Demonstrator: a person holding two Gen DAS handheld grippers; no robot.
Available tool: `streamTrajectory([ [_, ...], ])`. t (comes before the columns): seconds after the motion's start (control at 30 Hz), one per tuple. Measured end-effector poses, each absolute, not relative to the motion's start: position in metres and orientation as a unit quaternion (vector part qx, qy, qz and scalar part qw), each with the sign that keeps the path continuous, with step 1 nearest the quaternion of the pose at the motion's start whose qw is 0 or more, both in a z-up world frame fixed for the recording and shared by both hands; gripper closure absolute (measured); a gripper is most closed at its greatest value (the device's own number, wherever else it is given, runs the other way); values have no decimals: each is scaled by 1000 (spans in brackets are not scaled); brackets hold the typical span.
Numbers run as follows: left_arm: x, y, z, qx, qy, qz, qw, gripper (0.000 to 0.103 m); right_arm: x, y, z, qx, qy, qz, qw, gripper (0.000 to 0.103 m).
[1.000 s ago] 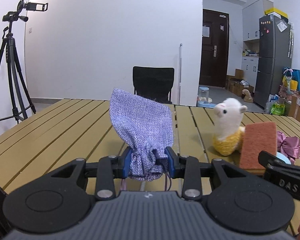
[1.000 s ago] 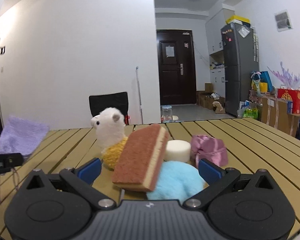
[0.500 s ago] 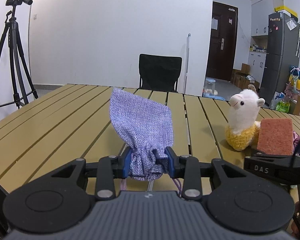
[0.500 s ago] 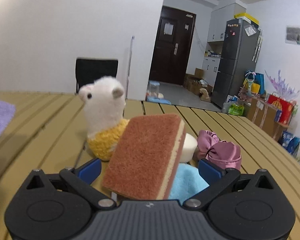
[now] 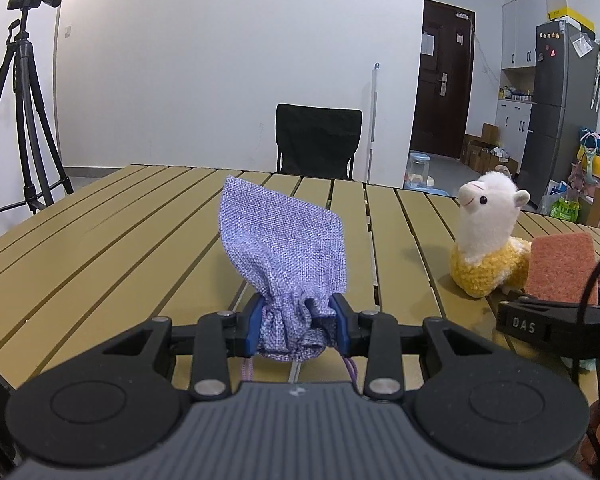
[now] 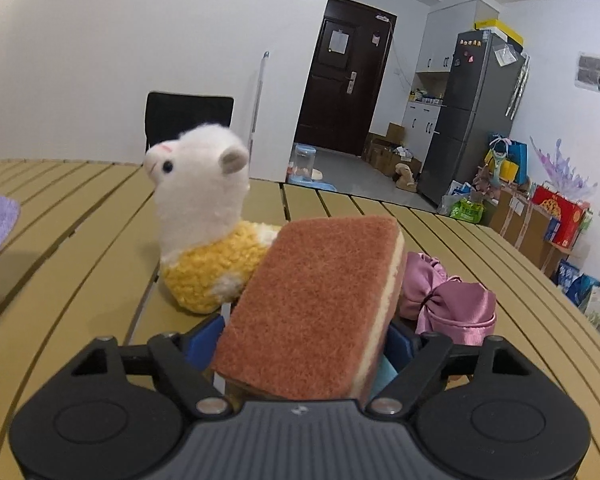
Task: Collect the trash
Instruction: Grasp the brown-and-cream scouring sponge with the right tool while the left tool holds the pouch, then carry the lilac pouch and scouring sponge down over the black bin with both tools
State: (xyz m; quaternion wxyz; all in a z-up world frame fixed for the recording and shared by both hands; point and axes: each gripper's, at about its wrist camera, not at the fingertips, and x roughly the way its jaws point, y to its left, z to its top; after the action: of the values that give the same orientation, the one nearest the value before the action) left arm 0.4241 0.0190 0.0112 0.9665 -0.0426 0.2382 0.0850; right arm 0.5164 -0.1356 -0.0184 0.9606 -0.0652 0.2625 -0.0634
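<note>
Right gripper (image 6: 300,344): jaws closing, sponge (image 6: 316,304) between them. It stands tilted, rust scouring face toward the wrist camera, long axis running up and away from the jaws, thin yellow edge to the right pad. Both blue pads sit at its lower flanks; firm contact cannot be confirmed.

Left gripper (image 5: 296,326): jaws nearly shut, pinching the gathered neck of the purple drawstring bag (image 5: 280,240), whose body stands forward of the fingertips.

Bag lies left of the sponge, well apart. Judgement: sponge must travel left toward the bag mouth.
</note>
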Motion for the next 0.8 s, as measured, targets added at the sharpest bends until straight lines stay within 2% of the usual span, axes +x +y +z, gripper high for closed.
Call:
streamTrajectory([
  [0.8,385,20,30,-58,195,64,977,68,424,-161,15,-7,166,4,986,25],
])
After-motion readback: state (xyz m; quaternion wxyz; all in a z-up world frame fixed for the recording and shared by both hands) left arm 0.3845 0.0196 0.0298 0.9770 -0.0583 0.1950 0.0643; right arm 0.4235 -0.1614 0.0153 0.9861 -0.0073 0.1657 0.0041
